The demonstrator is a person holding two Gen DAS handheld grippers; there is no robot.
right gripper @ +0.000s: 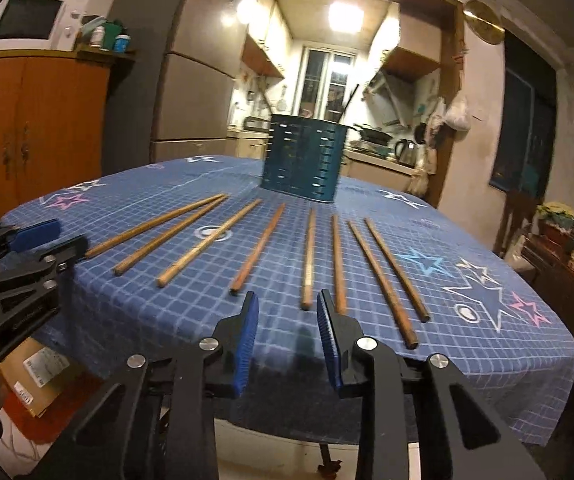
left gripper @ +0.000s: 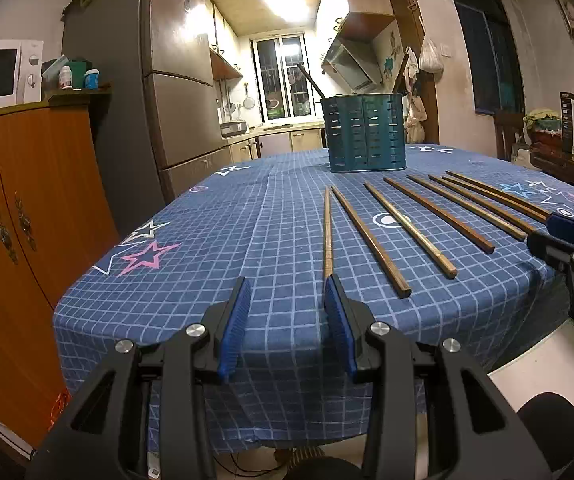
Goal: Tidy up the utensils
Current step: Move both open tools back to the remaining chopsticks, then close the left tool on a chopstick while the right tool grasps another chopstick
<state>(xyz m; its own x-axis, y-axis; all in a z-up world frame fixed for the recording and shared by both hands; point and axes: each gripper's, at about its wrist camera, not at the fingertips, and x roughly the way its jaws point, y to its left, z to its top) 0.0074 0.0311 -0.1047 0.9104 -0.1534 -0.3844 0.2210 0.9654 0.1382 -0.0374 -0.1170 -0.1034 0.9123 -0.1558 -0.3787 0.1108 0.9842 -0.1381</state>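
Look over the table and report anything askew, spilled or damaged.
Nothing spilled or broken. Eight wooden chopsticks lie loose on the blue checked tablecloth, fanned out rather than parallel, near ends uneven. The teal holder stands upright behind them with one dark utensil leaning out.

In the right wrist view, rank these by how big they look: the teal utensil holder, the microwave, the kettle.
1. Teal utensil holder and microwave: they look about alike, and the holder is nearer, so no ranking.
2. Kettle: clearly smallest, though farthest back.

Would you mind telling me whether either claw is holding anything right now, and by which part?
Nothing is held: the left claw and right claw are both empty.
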